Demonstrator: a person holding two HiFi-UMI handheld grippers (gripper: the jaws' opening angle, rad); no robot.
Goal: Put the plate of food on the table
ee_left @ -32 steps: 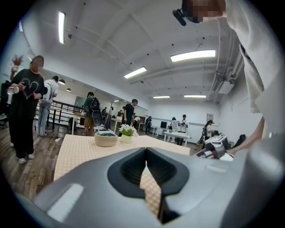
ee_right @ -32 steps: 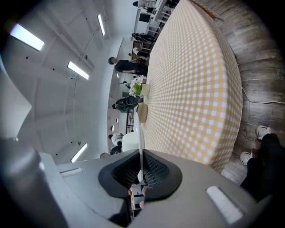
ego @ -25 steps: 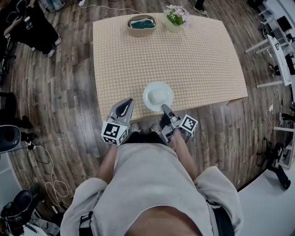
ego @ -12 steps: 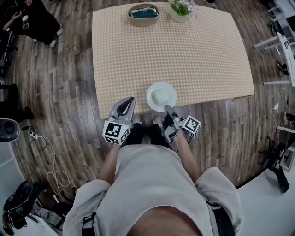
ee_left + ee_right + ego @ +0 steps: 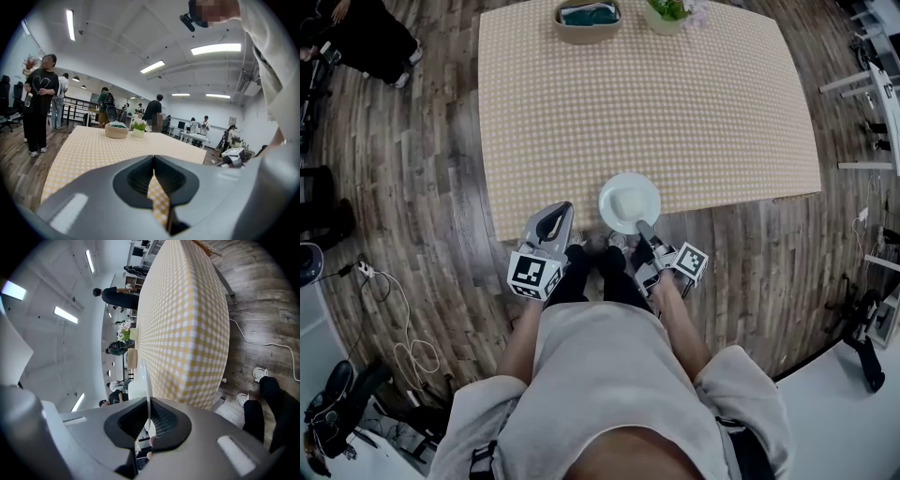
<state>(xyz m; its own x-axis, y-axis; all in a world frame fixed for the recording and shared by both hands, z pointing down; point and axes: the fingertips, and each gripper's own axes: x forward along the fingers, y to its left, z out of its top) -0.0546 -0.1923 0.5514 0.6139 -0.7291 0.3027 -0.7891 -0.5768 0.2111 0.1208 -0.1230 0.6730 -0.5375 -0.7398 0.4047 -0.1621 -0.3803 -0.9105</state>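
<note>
The white plate (image 5: 629, 201) carries a pale mound of food and hangs at the near edge of the yellow-checked table (image 5: 647, 103). My right gripper (image 5: 644, 228) is shut on the plate's near rim. In the right gripper view the plate (image 5: 146, 380) shows edge-on, running into the right gripper (image 5: 149, 401). Whether the plate rests on the cloth, I cannot tell. My left gripper (image 5: 554, 220) hovers left of the plate by the table edge, shut and empty. In the left gripper view the left gripper (image 5: 153, 161) points across the table (image 5: 93, 150).
A round basket (image 5: 587, 19) and a flower pot (image 5: 667, 13) stand at the table's far edge. People stand around the far end (image 5: 41, 101). Cables (image 5: 398, 319) lie on the wood floor at left; white desks (image 5: 874, 103) stand at right.
Both grippers have sunk a little, and the plate has come down with the right one toward the table's near edge. Neither gripper's jaws have changed.
</note>
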